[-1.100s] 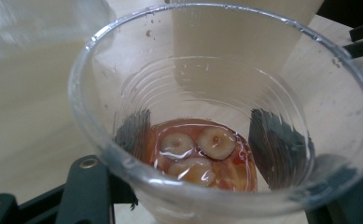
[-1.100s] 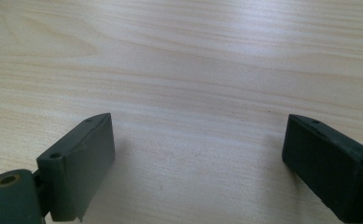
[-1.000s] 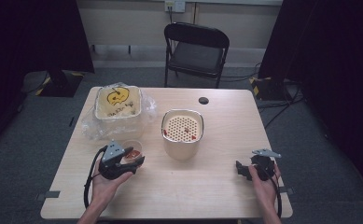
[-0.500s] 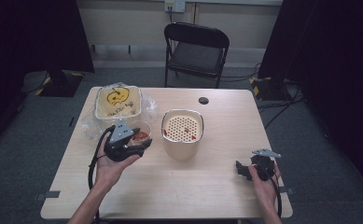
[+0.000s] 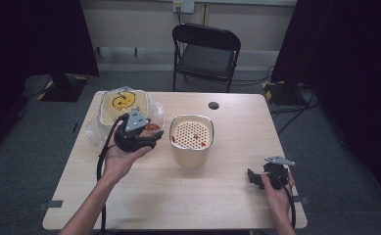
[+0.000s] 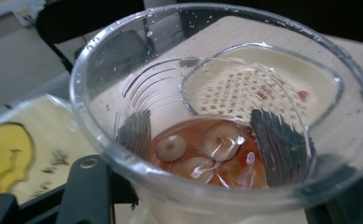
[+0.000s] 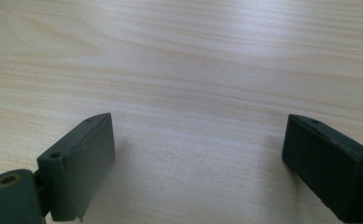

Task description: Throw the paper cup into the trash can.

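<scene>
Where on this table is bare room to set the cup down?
Bare wood runs along the near edge of the table, between the strainer pot and the right gripper. The far-left corner is crowded: lidded container, plastic wrap, left gripper holding the cup.

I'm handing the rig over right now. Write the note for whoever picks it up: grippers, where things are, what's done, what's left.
Left gripper: shut on the clear plastic cup, which holds reddish liquid with pale round pieces, lifted beside the cream container with the perforated strainer insert.
Right gripper: open, empty, low over the light wooden table near its right front.
Done: cup picked up and brought next to the strainer.
Left, probably: tip the cup's contents into the strainer; not yet started.
</scene>
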Demonstrator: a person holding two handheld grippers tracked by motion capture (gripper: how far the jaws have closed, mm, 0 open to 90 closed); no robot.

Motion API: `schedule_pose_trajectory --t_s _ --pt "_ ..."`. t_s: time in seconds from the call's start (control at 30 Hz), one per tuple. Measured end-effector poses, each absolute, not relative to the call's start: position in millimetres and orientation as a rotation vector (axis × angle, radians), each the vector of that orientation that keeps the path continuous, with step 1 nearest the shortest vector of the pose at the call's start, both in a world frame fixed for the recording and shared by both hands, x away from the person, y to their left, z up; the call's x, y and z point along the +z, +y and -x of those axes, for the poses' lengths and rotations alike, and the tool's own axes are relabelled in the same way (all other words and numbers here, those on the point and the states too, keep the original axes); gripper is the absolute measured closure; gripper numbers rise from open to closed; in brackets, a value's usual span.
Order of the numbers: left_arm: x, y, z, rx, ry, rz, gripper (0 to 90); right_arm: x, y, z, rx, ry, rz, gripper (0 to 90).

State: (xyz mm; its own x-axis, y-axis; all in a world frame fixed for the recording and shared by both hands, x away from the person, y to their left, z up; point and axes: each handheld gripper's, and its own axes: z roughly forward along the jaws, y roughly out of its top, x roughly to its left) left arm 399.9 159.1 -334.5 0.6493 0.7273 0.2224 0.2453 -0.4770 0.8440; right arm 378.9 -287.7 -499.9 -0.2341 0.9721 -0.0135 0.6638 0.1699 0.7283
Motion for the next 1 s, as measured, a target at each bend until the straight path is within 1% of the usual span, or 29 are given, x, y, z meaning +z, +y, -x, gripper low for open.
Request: schedule_pose_trajectory --t_s 0.2,0.23,0.27,0.33,0.43,0.47,0.5,0.57,0.63,0.67,0.73,0.77,0.8,0.83,0.93,0.97,1.0 --pt "-321 144 -413 0.740 0.728 -2.102 40.1 -500 -288 -379 0.839 1.968 -1.540 8.6" --pt "-318 137 -416 0.781 0.720 -2.133 40.1 -500 -288 -379 0.838 1.968 -1.540 8.5" --pt "-318 137 -416 0.781 0.720 -2.133 40.1 -500 -288 -379 0.838 1.968 -1.540 8.5" --pt "-316 126 -424 0.849 0.678 -2.193 40.1 -500 -288 -379 0.839 1.969 -1.540 8.5" --pt "-314 121 -431 0.865 0.652 -2.232 40.2 -500 -288 -379 0.839 1.969 -1.540 8.6" --pt "-314 119 -433 0.891 0.647 -2.247 40.2 -500 -288 -379 0.839 1.969 -1.540 8.6" --pt "-314 111 -437 0.963 0.611 -2.298 40.2 -500 -288 -379 0.839 1.969 -1.540 8.6" --pt "-313 109 -439 0.974 0.596 -2.307 40.2 -500 -288 -379 0.839 1.970 -1.540 8.5" --pt "-311 101 -443 1.062 0.570 -2.343 40.4 -500 -288 -380 0.840 1.975 -1.533 8.5" --pt "-311 101 -443 1.062 0.570 -2.343 40.5 -500 -288 -380 0.840 1.975 -1.533 8.5" --pt "-309 95 -446 1.164 0.549 -2.389 40.7 -500 -288 -380 0.841 1.975 -1.533 8.5" --pt "-311 89 -447 1.261 0.516 -2.394 40.9 -500 -288 -380 0.841 1.975 -1.532 8.5" --pt "-311 89 -447 1.261 0.516 -2.394 40.9 -500 -288 -380 0.841 1.975 -1.532 8.5" --pt "-315 83 -450 1.362 0.470 -2.428 40.9 -500 -288 -380 0.841 1.975 -1.532 8.5" --pt "-318 79 -454 1.390 0.459 -2.446 40.9 -500 -288 -380 0.841 1.976 -1.532 8.6" --pt "-321 76 -457 1.456 0.435 -2.450 41.4 -500 -288 -380 0.841 1.976 -1.531 8.6" --pt "-323 75 -458 1.489 0.426 -2.448 41.5 -500 -288 -380 0.841 1.976 -1.531 8.6"
